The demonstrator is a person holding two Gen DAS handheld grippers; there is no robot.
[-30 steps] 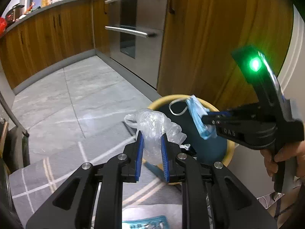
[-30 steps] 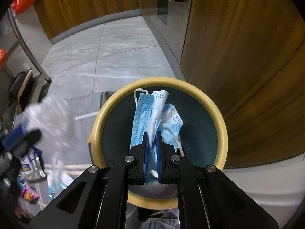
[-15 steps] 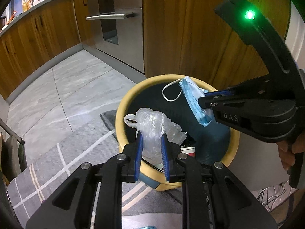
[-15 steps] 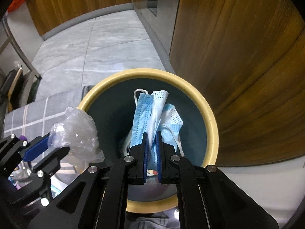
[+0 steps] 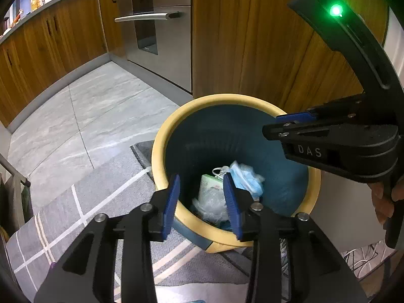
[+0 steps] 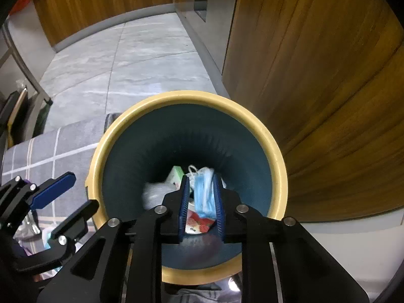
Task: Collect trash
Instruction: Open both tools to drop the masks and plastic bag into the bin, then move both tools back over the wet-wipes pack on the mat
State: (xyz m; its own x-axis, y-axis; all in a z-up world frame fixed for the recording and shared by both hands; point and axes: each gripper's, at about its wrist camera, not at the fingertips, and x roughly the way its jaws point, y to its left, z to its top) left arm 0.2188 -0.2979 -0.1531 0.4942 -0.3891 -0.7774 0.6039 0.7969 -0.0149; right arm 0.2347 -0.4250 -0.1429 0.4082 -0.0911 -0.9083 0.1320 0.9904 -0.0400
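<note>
The white letters "DAS" stand on the black body of the right hand-held gripper (image 5: 282, 126), seen from the left wrist; the printing on the packets down in the bin (image 5: 161, 136) is too small to read.

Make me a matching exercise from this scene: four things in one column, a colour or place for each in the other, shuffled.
Things:
1. bin rim
2. face mask
3. status light
4. rug

Descriptions:
A. grey with pale stripes
B. green
C. yellow
D. inside the bin

Pairs: 1-C, 2-D, 3-B, 4-A
</note>
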